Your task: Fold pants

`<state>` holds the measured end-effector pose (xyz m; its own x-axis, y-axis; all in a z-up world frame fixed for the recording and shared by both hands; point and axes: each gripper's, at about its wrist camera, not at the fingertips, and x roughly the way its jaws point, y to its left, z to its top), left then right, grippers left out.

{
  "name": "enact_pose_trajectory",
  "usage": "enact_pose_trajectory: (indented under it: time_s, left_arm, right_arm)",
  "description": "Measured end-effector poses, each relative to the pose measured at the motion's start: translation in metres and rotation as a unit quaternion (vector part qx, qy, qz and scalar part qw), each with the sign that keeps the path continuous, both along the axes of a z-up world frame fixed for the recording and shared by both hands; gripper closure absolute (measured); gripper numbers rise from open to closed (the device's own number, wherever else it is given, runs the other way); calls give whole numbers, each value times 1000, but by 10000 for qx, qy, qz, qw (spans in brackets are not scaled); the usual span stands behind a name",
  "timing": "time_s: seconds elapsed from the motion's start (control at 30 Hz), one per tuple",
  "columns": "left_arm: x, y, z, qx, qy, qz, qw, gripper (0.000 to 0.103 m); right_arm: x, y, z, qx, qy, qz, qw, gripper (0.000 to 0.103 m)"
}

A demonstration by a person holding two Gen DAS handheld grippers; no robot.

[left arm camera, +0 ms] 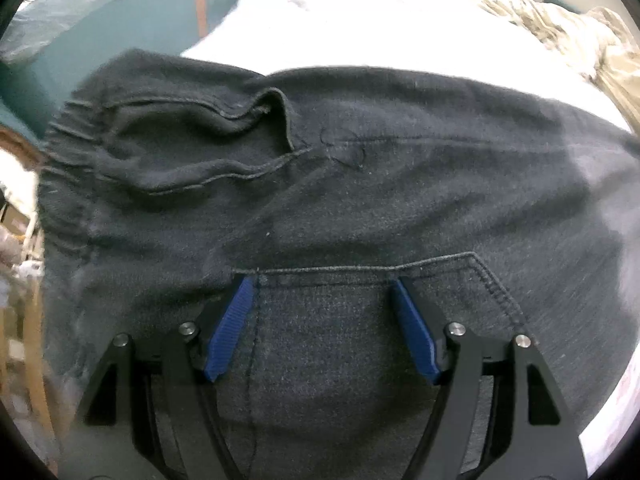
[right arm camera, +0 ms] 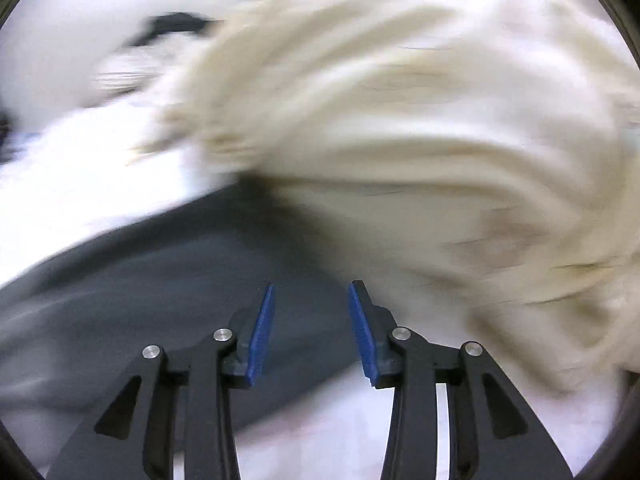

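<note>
Dark grey pants (left arm camera: 360, 184) lie across a white sheet, elastic waistband at the left, a side pocket opening in the middle. My left gripper (left arm camera: 324, 284) is open, just above the fabric at the top edge of a back pocket (left arm camera: 328, 340), with its blue pads (left arm camera: 230, 328) on either side of the pocket. In the blurred right wrist view, a pant leg (right arm camera: 160, 300) runs from the left to the middle. My right gripper (right arm camera: 311, 292) is open and empty over the leg's end.
A crumpled beige blanket (right arm camera: 400, 140) is heaped right of the leg end and shows at the far right in the left wrist view (left arm camera: 560, 28). The white sheet (left arm camera: 380, 28) lies beyond the pants. A teal wall (left arm camera: 100, 36) and wooden furniture (left arm camera: 32, 320) stand at the left.
</note>
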<state>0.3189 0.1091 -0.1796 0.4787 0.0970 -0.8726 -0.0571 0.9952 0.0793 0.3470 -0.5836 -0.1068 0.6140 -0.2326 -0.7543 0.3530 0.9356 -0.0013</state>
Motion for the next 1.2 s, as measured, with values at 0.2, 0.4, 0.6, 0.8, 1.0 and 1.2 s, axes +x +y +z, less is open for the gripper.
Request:
enact_pose_trajectory:
  time_s: [0.2, 0.4, 0.6, 0.8, 1.0, 1.2]
  left_arm:
    - [-8, -31, -10, -132, 246, -284, 9992, 33]
    - [-36, 16, 27, -614, 284, 633, 9957, 30]
    - [-90, 133, 49, -1686, -552, 2359, 9554, 12]
    - [-105, 193, 1, -3121, -307, 3315, 8898, 12]
    - [-86, 205, -17, -3606, -104, 2898, 8865, 11]
    - [-84, 201, 9, -3910, -778, 1929, 8966, 17]
  right_arm:
    - [26, 75, -63, 331, 1217, 1035, 9866, 65]
    - [0, 46, -52, 1053, 1052, -329, 9883, 61]
    - [-33, 88, -28, 2027, 472, 42, 9781, 43]
    - [-53, 116, -31, 2474, 483, 17, 9677, 42]
    - [-95, 110, -24, 2867, 306, -345, 9569, 39]
    - [-92, 112, -27, 3028, 359, -248, 9521, 39]
